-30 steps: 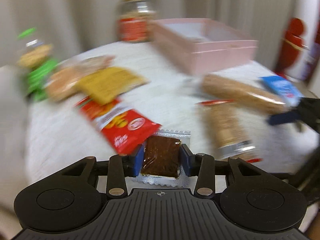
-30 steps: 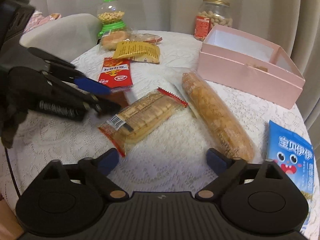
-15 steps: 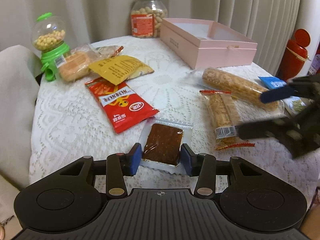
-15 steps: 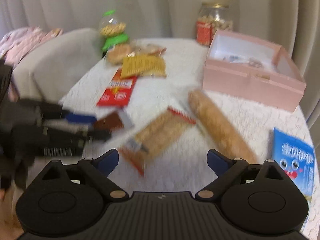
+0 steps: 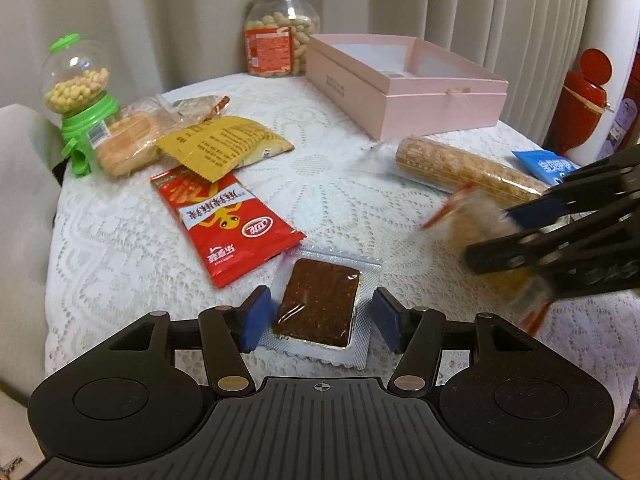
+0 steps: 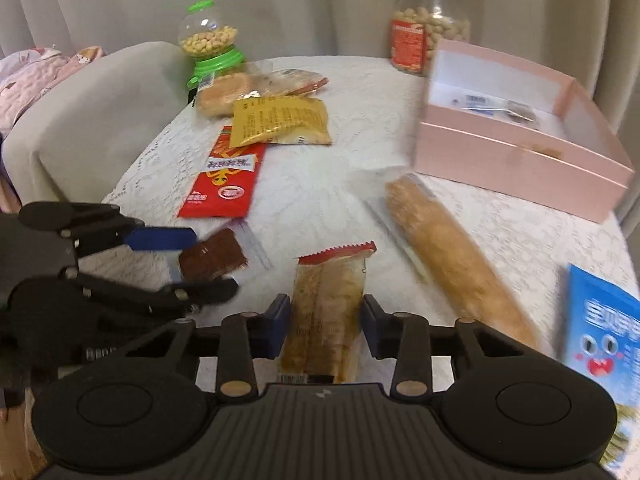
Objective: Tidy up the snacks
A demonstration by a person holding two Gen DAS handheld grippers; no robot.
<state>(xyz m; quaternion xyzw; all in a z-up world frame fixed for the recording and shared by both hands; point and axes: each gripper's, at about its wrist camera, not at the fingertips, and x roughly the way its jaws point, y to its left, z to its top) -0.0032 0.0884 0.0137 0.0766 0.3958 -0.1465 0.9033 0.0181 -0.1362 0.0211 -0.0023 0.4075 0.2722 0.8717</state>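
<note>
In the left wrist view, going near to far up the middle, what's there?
Dark brown bar in clear wrapper → red snack packet → yellow snack packet → clear peanut jar with red label.

I count: snack packets 7 | peanut jar 1 | candy dispenser 1 | pink box 1 | grippers 2

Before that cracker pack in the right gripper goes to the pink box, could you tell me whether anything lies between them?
Yes: the long biscuit roll lies on the tablecloth between the cracker pack and the pink box, near the box's front wall.
</note>
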